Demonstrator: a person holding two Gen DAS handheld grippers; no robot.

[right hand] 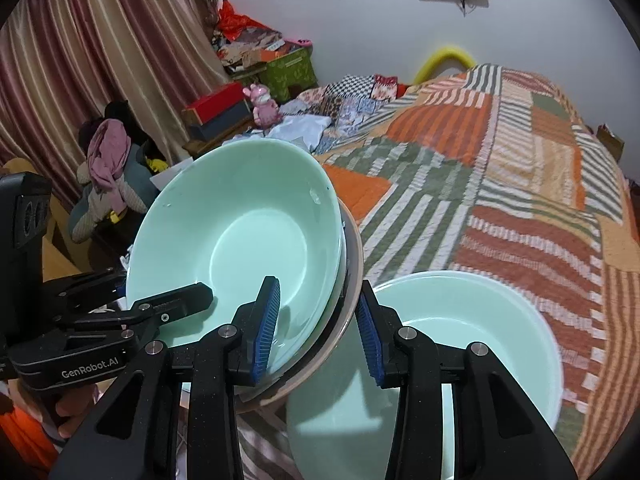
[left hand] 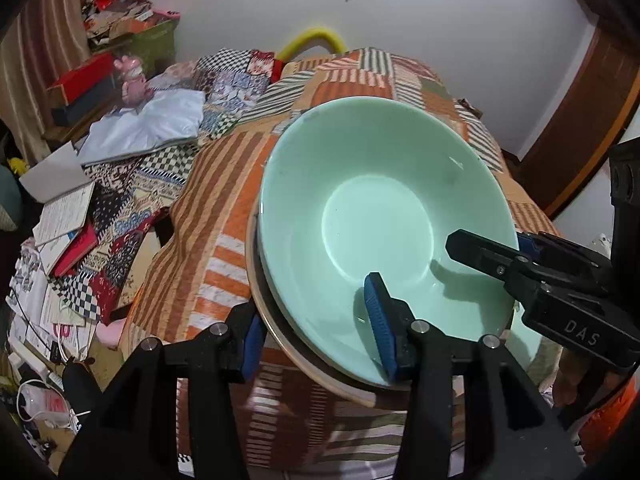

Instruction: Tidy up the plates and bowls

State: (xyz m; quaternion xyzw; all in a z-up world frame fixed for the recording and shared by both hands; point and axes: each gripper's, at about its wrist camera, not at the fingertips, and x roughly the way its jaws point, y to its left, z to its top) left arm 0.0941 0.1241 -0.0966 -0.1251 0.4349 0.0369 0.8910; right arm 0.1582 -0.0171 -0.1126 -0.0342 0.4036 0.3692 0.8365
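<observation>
Right now I am mid-carry: both grippers clamp the rim of one nested stack, a mint-green bowl [left hand: 380, 216] sitting inside a beige plate [left hand: 280, 344]. My left gripper [left hand: 316, 336] pinches the stack at its 6 o'clock edge, one pad inside the bowl and one under the plate. My right gripper [right hand: 316, 332] grips the rim likewise, partly closed, at the stack's 4 o'clock. I judge the stack is lifted and tilted above the bed [right hand: 500, 184]. A second mint-green bowl [right hand: 480, 344] rests on the quilt at 5 o'clock. Next I should level the stack and lower it gently. Behind are striped curtains [right hand: 100, 40] and clutter.
</observation>
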